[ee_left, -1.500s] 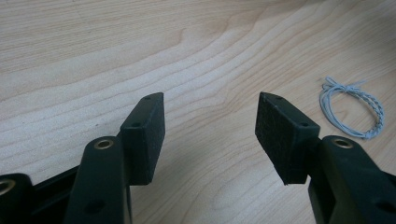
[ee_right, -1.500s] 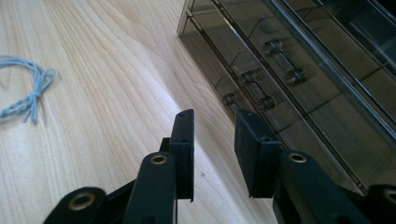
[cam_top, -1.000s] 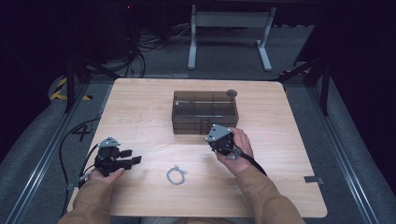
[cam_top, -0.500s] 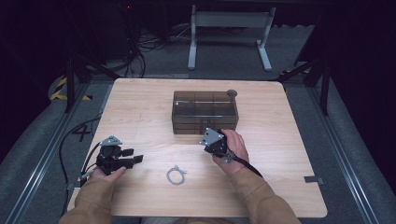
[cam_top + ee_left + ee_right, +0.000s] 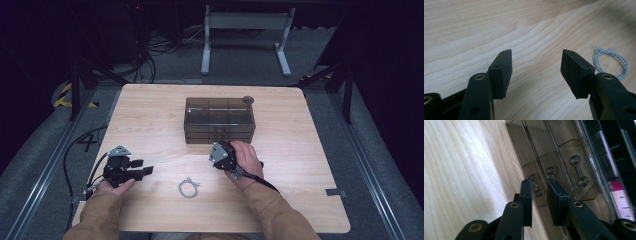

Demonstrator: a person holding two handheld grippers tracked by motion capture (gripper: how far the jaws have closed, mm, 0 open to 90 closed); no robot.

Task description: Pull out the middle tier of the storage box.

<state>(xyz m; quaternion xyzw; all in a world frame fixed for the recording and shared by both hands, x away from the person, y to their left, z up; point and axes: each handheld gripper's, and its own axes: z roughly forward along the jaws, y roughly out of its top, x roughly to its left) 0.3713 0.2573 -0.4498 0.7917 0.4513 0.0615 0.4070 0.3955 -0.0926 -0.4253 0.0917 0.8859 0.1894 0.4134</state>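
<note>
A smoky see-through drawer box stands at the middle of the wooden table. My right gripper is right in front of it, low and aimed at its front. In the right gripper view the jaws stand a narrow gap apart and have just been closing. The lowest drawer's handle shows in that gap; I cannot tell whether the pads touch it. Two more handles lie beside it. A grey wire ring lies near the front edge. My left gripper rests open to its left, with the ring beyond the right jaw and nothing between the jaws.
A small round knob sticks up at the box's back right corner. Cables trail off the table's left side to the floor. A metal stand is behind the table.
My right hand has moved left along the box's front and slightly lower. The left hand and the wire ring have stayed put.
</note>
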